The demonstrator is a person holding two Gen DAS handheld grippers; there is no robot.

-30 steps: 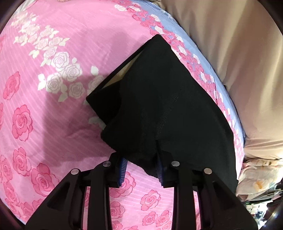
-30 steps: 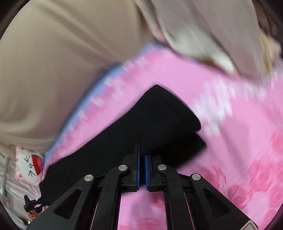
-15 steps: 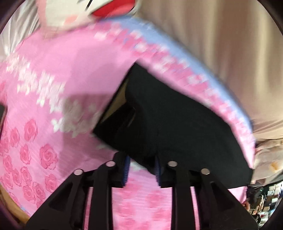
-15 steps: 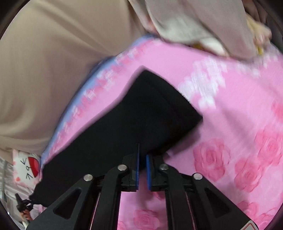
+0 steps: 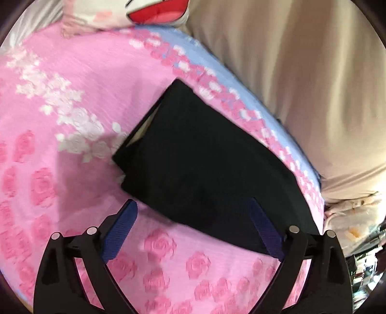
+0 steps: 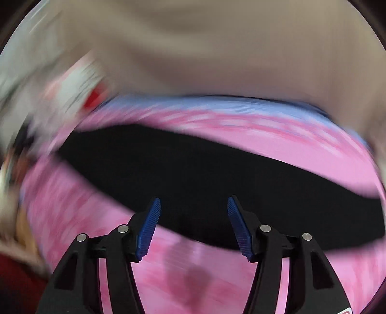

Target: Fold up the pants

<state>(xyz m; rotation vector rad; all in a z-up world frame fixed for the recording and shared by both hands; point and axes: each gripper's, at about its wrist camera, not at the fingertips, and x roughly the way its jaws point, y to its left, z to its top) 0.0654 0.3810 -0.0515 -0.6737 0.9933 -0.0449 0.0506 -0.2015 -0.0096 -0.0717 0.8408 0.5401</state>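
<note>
The black pants (image 5: pixel 205 166) lie folded flat on the pink rose-print bedsheet (image 5: pixel 72 101), near its blue border. My left gripper (image 5: pixel 193 205) is open, its blue pads spread wide at the near edge of the fold, holding nothing. In the blurred right wrist view the pants (image 6: pixel 205 174) show as a long dark band across the sheet. My right gripper (image 6: pixel 194 200) is open and empty just above their near edge.
A beige cushion or wall (image 5: pixel 301 72) runs along the far side of the bed. A white pillow with a red cartoon mouth (image 5: pixel 135 12) lies at the sheet's far end. Clutter (image 5: pixel 357 241) sits beyond the right edge.
Both grippers were shut on the pants' edge and have opened, letting the fabric drop flat. The right gripper has swung sideways, blurring its view.
</note>
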